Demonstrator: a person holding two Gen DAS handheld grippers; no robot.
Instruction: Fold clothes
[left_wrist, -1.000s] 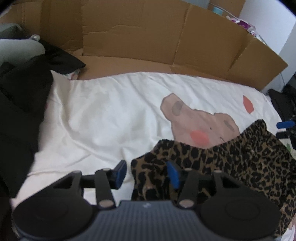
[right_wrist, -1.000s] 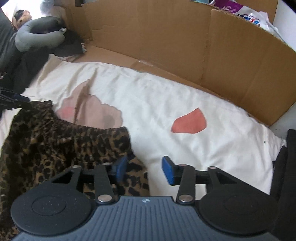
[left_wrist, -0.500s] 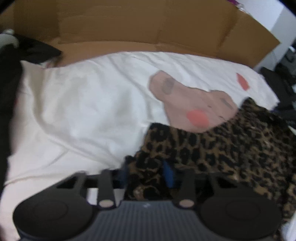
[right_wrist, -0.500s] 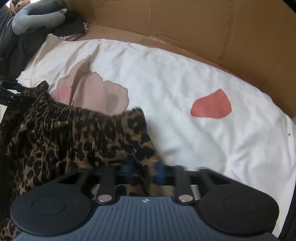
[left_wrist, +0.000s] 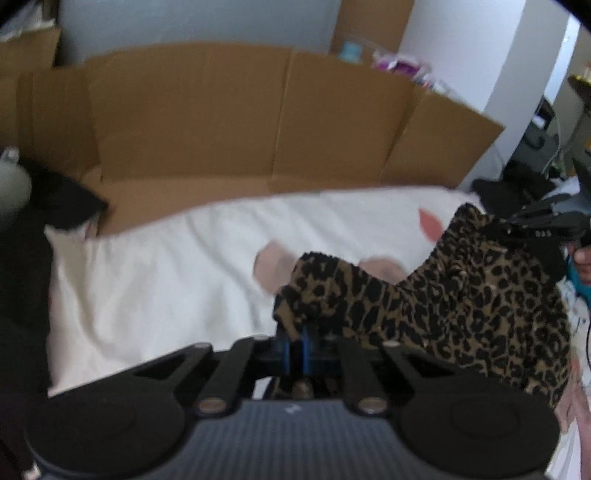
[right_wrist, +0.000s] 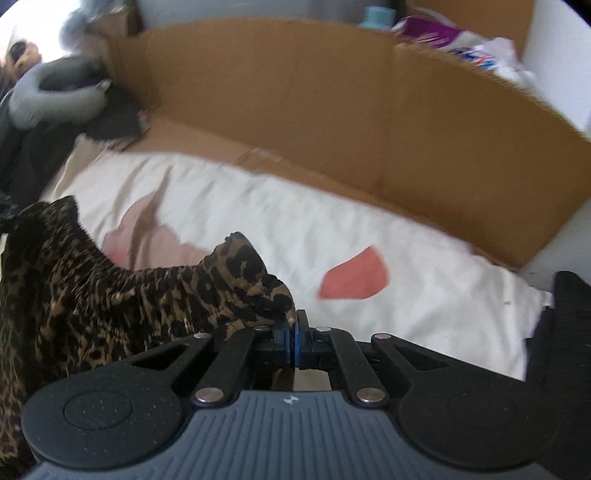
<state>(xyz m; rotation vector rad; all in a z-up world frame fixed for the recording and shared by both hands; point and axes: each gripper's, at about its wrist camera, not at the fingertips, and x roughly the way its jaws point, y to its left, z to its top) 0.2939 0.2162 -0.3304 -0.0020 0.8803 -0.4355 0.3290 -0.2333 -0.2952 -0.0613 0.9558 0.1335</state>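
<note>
Bedsheet (left_wrist: 155, 288) lay white under the leopard-print garment (left_wrist: 461, 295), whose waistband had lifted off it since a second ago. Left tool (left_wrist: 294, 349), open before, was closing, pinching fabric at six o'clock. Right tool (right_wrist: 291, 341), likewise open earlier, clamped the opposite corner at six o'clock.

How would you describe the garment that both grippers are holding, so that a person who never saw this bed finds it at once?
Start from the brown cardboard wall, then come down to the white bedsheet with a pink bear print in front of it. On this sheet hangs the brown-and-black leopard-print garment, its edge pinched at both ends. It is the only spotted fabric; the black clothes beside it are plain.
</note>
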